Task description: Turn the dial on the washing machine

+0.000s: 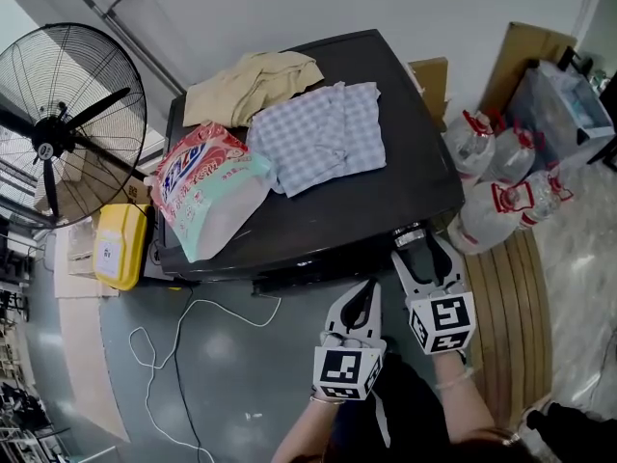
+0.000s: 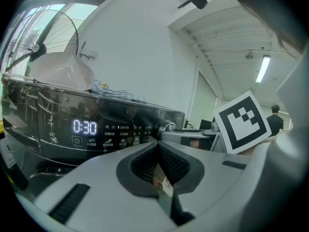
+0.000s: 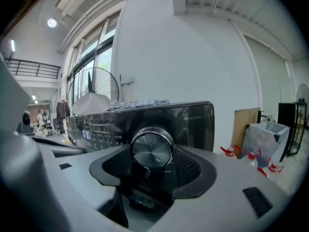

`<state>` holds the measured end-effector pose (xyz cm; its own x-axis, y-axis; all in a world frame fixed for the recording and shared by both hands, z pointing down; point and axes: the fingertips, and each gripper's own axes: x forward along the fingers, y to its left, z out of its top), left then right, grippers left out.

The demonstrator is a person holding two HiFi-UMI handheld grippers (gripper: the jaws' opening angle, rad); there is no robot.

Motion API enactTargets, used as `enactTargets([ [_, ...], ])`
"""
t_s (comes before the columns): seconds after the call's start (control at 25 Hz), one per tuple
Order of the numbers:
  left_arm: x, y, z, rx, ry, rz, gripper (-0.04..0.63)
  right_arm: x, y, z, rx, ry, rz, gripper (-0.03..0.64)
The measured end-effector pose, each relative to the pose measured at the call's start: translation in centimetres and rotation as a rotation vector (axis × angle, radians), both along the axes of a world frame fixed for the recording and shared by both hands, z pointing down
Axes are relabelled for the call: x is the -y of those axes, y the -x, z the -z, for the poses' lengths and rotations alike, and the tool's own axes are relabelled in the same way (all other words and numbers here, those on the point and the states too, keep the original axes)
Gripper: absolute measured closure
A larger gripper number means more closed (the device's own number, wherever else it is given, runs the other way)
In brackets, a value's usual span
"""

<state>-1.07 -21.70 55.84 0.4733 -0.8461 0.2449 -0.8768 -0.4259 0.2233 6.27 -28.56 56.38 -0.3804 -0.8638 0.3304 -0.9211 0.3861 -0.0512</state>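
Dial (image 3: 152, 149) framed, its turn unconfirmed
Right gripper (image 1: 421, 257) jaws stand spread around it at the washing machine's (image 1: 405, 162) near right corner, apparently not pressing; left gripper (image 2: 158, 145) jaws closed, empty.

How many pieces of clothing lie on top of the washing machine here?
2. A beige garment lies at the back of the washing machine top, and a blue checked one lies in front of it, near the middle. More could be hidden underneath.
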Motion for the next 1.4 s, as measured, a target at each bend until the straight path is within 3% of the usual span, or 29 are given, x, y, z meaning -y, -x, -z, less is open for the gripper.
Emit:
enactTargets([
  [0.92,-0.7,-1.2,-0.9,-0.013,0.045,-0.026,0.578,0.2,-0.2,-0.2,0.308,0.077,-0.053,0.324],
  [1.12,-0.5,-1.3,-1.0,-0.014,0.047,-0.030,0.578,0.1,-0.1,-0.1,0.278,0.058,-0.041,0.322],
  [1.4,-0.6,-1.5,-1.3,-0.013,0.053,-0.036,0.578,0.4,0.2,0.3,0.117,0.007,-0.025,0.312],
])
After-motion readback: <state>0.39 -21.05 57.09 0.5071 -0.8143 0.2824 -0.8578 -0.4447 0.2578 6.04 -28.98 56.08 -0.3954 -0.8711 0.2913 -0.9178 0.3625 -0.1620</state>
